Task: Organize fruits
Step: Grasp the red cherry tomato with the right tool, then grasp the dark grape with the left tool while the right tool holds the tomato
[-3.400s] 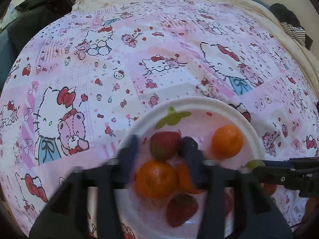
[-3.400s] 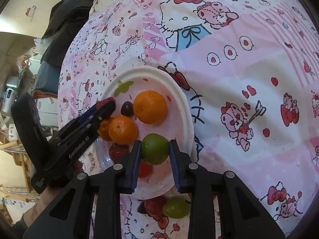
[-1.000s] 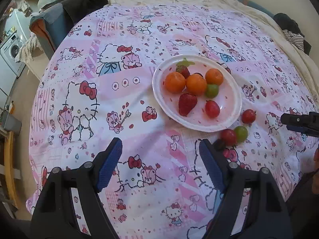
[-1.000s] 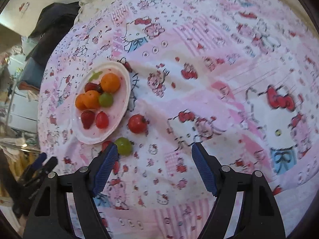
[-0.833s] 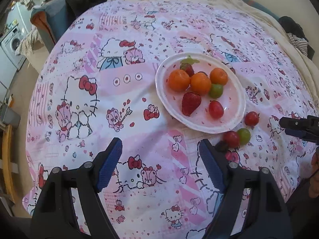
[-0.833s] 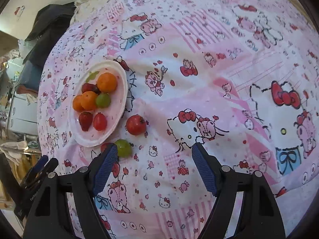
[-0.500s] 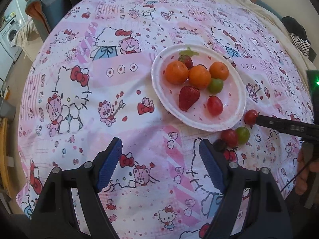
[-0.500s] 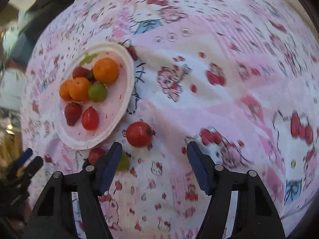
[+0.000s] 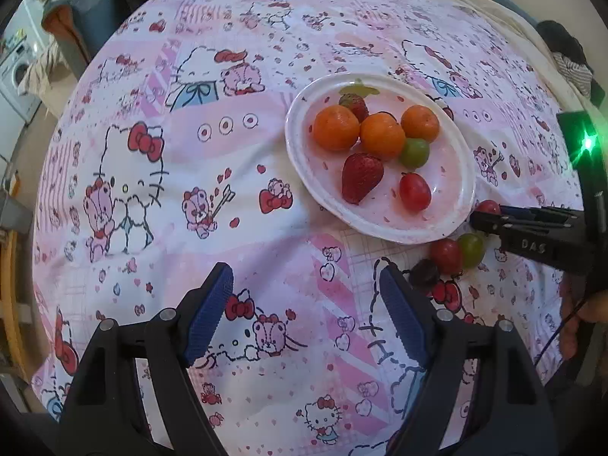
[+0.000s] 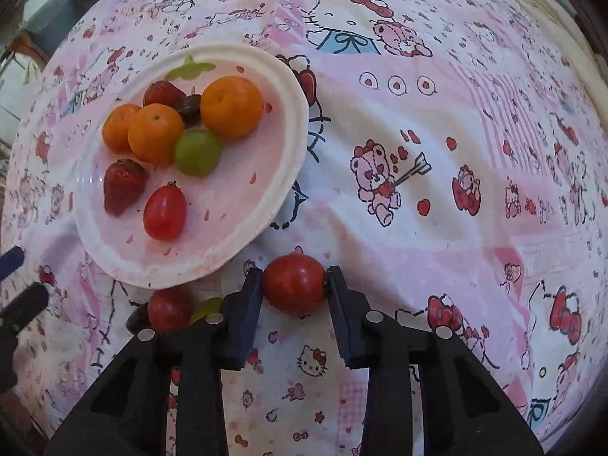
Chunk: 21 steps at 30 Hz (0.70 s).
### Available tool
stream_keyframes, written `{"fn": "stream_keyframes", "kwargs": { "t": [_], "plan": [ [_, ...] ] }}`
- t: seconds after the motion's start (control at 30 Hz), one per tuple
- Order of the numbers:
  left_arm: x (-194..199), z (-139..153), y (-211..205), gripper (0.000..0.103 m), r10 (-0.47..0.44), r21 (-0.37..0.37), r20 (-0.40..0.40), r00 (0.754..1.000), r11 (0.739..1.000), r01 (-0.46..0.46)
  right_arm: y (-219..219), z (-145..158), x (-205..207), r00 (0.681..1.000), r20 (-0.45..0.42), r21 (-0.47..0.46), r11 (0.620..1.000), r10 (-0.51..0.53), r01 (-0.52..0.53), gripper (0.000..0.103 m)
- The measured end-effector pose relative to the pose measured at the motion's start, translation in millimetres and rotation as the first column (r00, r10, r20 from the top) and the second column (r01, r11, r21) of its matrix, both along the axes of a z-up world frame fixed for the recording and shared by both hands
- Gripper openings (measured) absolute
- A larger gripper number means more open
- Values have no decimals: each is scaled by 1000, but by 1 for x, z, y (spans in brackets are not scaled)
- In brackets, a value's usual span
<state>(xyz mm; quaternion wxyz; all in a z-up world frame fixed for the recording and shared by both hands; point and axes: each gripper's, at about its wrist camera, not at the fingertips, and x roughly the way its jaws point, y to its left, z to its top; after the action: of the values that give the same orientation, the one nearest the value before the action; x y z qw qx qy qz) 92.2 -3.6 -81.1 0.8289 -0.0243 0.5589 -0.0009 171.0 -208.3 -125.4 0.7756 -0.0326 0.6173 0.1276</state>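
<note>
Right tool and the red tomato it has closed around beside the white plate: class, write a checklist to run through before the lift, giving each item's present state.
1. Round red tomato sits between the right tool fingers, both pads touching: ok.
2. Grip firm enough to lift: cannot tell.
3. Bare space on the white paper plate near its front rim: ok.
4. Left tool open and clear of the plate: ok.
5. Loose red grape and green grape beside the right tool's left finger, close to it: not ok.
</note>
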Motion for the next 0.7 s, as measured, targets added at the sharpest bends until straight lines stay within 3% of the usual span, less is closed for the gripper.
{"fn": "stream_keyframes", "kwargs": {
  "t": [0.1, 0.17, 0.3, 0.4, 0.47, 0.53, 0.7],
  "plan": [
    [-1, -1, -4, 77, -24, 27, 11, 1000, 999, 23, -13, 6, -2, 999, -15, 57, 998, -39, 40, 35],
    [-2, -3, -7, 77, -50, 5, 13, 999, 999, 50, -22, 11, -5, 998, -23, 108, 992, -64, 67, 35],
    [-1, -12, -19, 77, -117, -21, -14, 993, 993, 116, -40, 28, -14, 989, -67, 278, 950, -131, 145, 35],
    [-1, -18, -32, 76, -180, -9, -19, 983, 984, 180, -49, 41, -22, 986, -59, 335, 927, -157, 168, 35],
    [1, -26, -42, 72, -232, 4, -52, 971, 973, 232, -48, 47, -25, 984, -45, 353, 919, -170, 175, 35],
    [4, -35, -51, 56, -285, -7, -101, 953, 958, 286, -52, 49, -22, 982, -49, 383, 905, -183, 187, 35],
    [12, -40, -66, 50, -355, -7, -91, 930, 934, 356, -47, 48, -15, 981, -57, 391, 900, -187, 194, 35]
  ]
}}
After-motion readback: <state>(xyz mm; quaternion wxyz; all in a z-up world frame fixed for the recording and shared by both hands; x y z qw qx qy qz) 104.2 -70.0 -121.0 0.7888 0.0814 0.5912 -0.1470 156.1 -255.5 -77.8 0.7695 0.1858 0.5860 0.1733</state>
